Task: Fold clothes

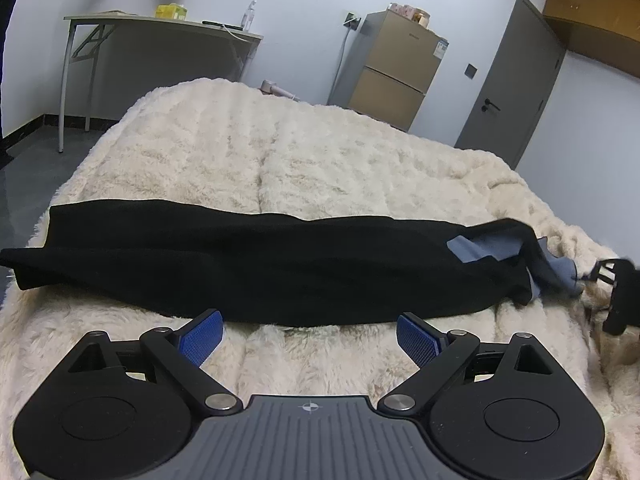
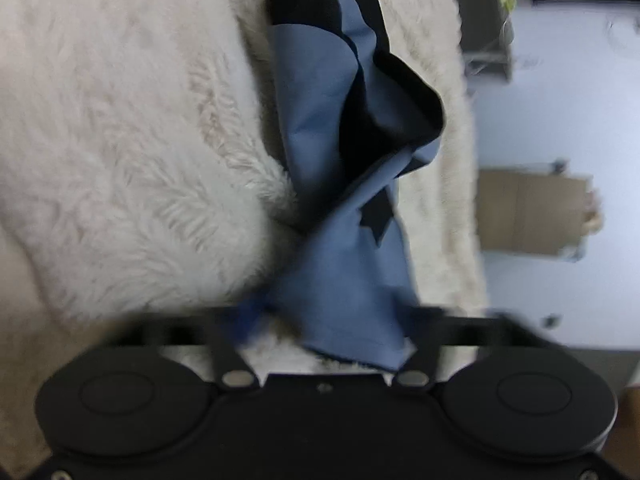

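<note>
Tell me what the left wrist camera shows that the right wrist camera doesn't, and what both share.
Only the left wrist view shows the whole black garment stretched across the bed, the left gripper open and short of it, plus the folding table and grey door. Only the right wrist view shows the blue fabric close up, running down into the blurred right gripper. Both share the fluffy cream blanket and brown cabinet.

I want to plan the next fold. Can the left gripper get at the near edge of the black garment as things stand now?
Probably yes. The left gripper is open, and only bare fluffy blanket lies between it and the black garment.
</note>
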{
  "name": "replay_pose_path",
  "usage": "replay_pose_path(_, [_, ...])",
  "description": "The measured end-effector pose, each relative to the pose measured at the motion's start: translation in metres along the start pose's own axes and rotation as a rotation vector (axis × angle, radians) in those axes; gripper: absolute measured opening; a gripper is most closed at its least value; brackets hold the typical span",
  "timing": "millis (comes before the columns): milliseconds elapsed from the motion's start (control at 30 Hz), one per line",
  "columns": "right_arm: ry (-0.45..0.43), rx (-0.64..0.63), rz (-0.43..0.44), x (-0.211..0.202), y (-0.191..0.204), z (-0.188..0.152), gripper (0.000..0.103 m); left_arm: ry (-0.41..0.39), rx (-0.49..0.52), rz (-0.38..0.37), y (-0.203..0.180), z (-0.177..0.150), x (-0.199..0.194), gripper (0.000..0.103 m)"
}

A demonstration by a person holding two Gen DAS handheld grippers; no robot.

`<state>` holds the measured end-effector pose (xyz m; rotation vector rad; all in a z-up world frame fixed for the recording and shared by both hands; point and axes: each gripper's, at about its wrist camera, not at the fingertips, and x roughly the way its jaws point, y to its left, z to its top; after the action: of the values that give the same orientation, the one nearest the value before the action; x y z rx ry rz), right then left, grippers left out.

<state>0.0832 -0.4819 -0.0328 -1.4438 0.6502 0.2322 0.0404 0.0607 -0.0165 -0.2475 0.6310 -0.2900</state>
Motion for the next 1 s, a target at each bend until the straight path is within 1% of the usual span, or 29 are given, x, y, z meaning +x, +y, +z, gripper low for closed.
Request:
replay_pose_path(67, [-0.008,0.044,-0.007,-0.002,-0.022,0.001,0.009,0.005,0.001,0.000,0.000,0.000,0.002,0.092])
replay_pose_path(100, [-0.010,0.076,-0.032,-0.001,-0.040,0.001,0.009,0.009,0.003,0.000,0.000,0.000,0.003,0.092])
replay_pose_path(133, [-0.005,0.118,-0.078,0.004,-0.065,0.002,0.009,0.017,0.008,0.001,-0.001,0.000,0.005,0.092])
replay_pose_path(200, [0.032,0.183,-0.149,0.025,-0.099,0.007,0.013,0.027,0.022,0.003,-0.003,0.000,0.008,0.092])
replay_pose_path(233, [0.053,0.214,-0.183,0.035,-0.114,0.009,0.029,0.031,0.028,0.004,-0.003,0.000,0.009,0.092])
replay_pose_path(267, [0.093,0.227,-0.214,0.047,-0.123,0.011,0.047,0.033,0.031,0.005,-0.004,-0.001,0.009,0.092])
replay_pose_path(333, [0.196,0.249,-0.270,0.075,-0.137,0.016,0.065,0.035,0.041,0.011,-0.006,-0.002,0.009,0.092])
replay_pose_path(367, [0.216,0.267,-0.268,0.082,-0.141,0.017,0.065,0.032,0.040,0.013,-0.006,-0.002,0.009,0.092])
replay_pose_path(433, [0.193,0.471,-0.192,0.080,-0.162,0.007,0.066,0.028,0.039,0.016,-0.006,-0.002,0.008,0.092])
replay_pose_path(467, [0.184,0.533,-0.172,0.078,-0.168,0.002,0.069,0.027,0.036,0.016,-0.005,-0.002,0.008,0.092])
replay_pose_path(567, [0.133,0.814,-0.033,0.073,-0.187,-0.032,0.070,0.035,0.027,0.015,-0.002,-0.001,0.013,0.092])
replay_pose_path(600, [0.108,0.916,0.068,0.076,-0.190,-0.048,0.070,0.041,0.029,0.015,-0.002,-0.001,0.015,0.092])
replay_pose_path(633, [0.080,1.019,0.188,0.081,-0.192,-0.064,0.070,0.047,0.032,0.016,-0.002,-0.002,0.016,0.092])
replay_pose_path(667, [0.069,1.064,0.238,0.085,-0.189,-0.073,0.070,0.053,0.038,0.017,-0.003,-0.002,0.017,0.092])
replay_pose_path(800, [0.054,1.069,0.283,0.101,-0.180,-0.081,0.070,0.065,0.060,0.018,-0.008,-0.003,0.017,0.092])
replay_pose_path(933, [0.079,1.013,0.384,0.126,-0.172,-0.083,0.070,0.075,0.056,0.029,-0.007,-0.004,0.019,0.092])
replay_pose_path(1000, [0.098,0.986,0.429,0.137,-0.169,-0.084,0.064,0.078,0.052,0.034,-0.007,-0.004,0.021,0.092])
